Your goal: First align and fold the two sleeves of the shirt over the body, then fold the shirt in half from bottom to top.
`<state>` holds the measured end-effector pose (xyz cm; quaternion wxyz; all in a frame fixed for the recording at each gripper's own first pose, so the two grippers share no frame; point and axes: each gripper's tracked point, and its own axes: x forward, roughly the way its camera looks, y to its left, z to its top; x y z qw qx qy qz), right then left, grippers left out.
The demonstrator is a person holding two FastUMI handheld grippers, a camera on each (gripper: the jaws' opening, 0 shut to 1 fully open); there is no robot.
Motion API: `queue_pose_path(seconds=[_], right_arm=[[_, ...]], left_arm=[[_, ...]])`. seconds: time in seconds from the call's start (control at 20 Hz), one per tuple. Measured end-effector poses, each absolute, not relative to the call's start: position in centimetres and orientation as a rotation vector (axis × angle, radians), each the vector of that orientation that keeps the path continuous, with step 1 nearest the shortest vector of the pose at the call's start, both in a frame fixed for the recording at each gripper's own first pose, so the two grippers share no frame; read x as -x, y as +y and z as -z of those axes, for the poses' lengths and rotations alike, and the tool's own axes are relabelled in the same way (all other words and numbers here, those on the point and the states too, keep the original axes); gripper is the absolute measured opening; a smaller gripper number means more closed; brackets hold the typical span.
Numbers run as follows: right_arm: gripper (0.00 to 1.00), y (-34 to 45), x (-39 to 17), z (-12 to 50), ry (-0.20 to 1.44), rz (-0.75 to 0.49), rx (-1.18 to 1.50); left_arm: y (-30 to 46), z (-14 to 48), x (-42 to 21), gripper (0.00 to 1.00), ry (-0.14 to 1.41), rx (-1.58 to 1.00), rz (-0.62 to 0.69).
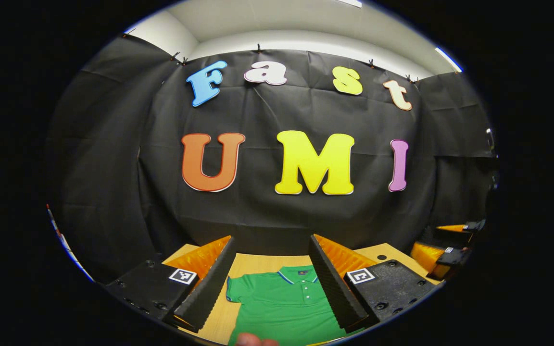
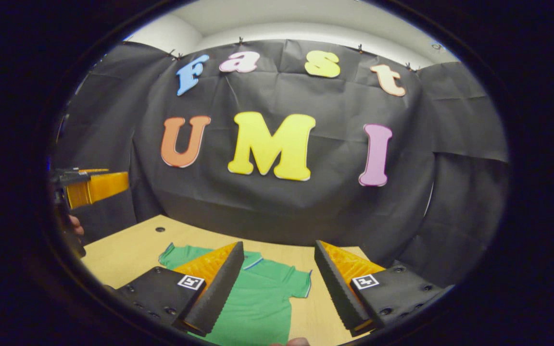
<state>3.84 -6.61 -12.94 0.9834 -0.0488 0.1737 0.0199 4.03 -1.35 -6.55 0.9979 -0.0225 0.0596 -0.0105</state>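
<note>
In the left gripper view the green polo shirt (image 1: pixel 284 302) lies flat on the wooden table (image 1: pixel 258 263) at the bottom centre of the frame, collar toward the black cloth wall (image 1: pixel 267 211), seen between the spread fingers of the left gripper (image 1: pixel 271 281), which hold nothing. At the right edge of that frame the right gripper (image 1: pixel 450 254) shows partly, well apart from the shirt. In the right gripper view its own fingers are likewise spread and empty above the shirt's sleeve (image 2: pixel 296 283) at lower centre, a small round hole (image 2: pixel 160 229) marks the table at left, and white ceiling (image 2: pixel 306 19) runs above the cloth.
</note>
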Motion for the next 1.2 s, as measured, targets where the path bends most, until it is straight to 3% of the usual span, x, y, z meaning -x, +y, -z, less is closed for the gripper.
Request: queue_pose_path(seconds=[0.4, 0.7, 1.2], right_arm=[[0.95, -11.2, -5.9, 23.8, 0.624, 0.009, 0.023], [0.95, -14.1, -10.4, 27.9, 0.708, 0.020, -0.011], [0.94, -17.3, -17.4, 39.9, 0.906, 0.067, -0.101]], left_arm=[[-2.4, 8.6, -5.3, 0.97, 0.165, -0.002, 0.042], [-1.1, 10.1, -5.8, 0.98, 0.203, 0.013, -0.029], [-0.4, 12.8, -5.7, 0.98, 0.279, 0.032, -0.104]])
